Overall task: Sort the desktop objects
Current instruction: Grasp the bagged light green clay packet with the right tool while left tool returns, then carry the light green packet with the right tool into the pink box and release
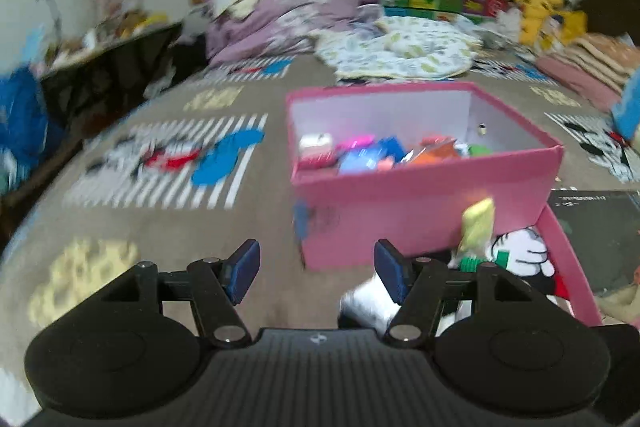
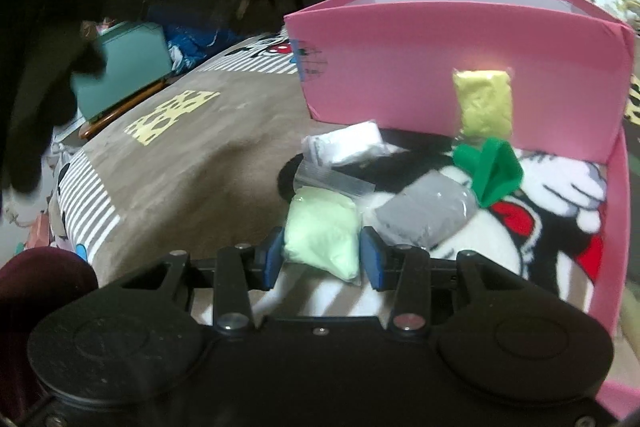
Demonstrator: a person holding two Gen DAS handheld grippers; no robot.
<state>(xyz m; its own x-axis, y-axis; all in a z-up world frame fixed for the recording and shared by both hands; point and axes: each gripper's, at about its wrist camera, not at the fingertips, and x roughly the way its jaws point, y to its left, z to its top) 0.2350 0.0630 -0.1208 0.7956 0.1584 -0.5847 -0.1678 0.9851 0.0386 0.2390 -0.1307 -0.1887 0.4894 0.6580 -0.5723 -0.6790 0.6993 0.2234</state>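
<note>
A pink box (image 1: 424, 187) stands on the printed blanket, with several colourful small items (image 1: 376, 153) inside. My left gripper (image 1: 316, 273) is open and empty above the blanket, in front of the box's near-left corner. In the right wrist view the box's outer wall (image 2: 400, 67) is ahead. My right gripper (image 2: 322, 259) has its pads on either side of a pale green bag (image 2: 322, 233); the jaws look closed on it. Near it lie a grey bag (image 2: 424, 211), a white bag (image 2: 344, 143), a green piece (image 2: 494, 169) and a yellow bag (image 2: 484, 101) leaning on the box.
The pink lid (image 2: 616, 227) lies beside the box under the bags. Bedding and pillows (image 1: 288, 11) are piled at the back. A dark side table (image 1: 108, 67) stands at the left. A teal box (image 2: 124, 67) sits beside the bed.
</note>
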